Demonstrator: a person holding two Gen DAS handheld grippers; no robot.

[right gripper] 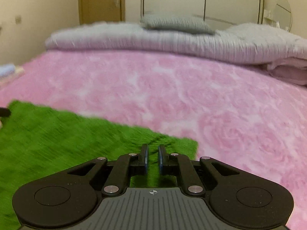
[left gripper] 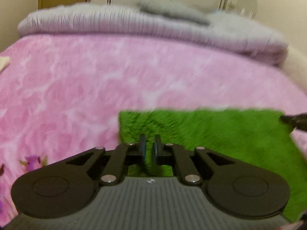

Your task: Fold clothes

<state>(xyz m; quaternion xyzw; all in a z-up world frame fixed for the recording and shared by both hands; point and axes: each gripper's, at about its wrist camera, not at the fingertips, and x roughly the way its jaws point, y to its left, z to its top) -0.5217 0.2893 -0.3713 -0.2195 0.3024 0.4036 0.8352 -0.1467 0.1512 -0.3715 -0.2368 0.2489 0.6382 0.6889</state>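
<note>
Green fleece cloth (left gripper: 211, 134) stretched sideways between left gripper (left gripper: 149, 143) and right gripper (right gripper: 153, 153), jaws pinching corners; pink bed (right gripper: 191, 95), wardrobe (right gripper: 201, 3) behind.

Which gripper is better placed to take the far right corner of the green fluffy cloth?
Right, probably. The right gripper sits just beside that corner of the green fluffy cloth. The left gripper is near the cloth's opposite, left edge.
</note>
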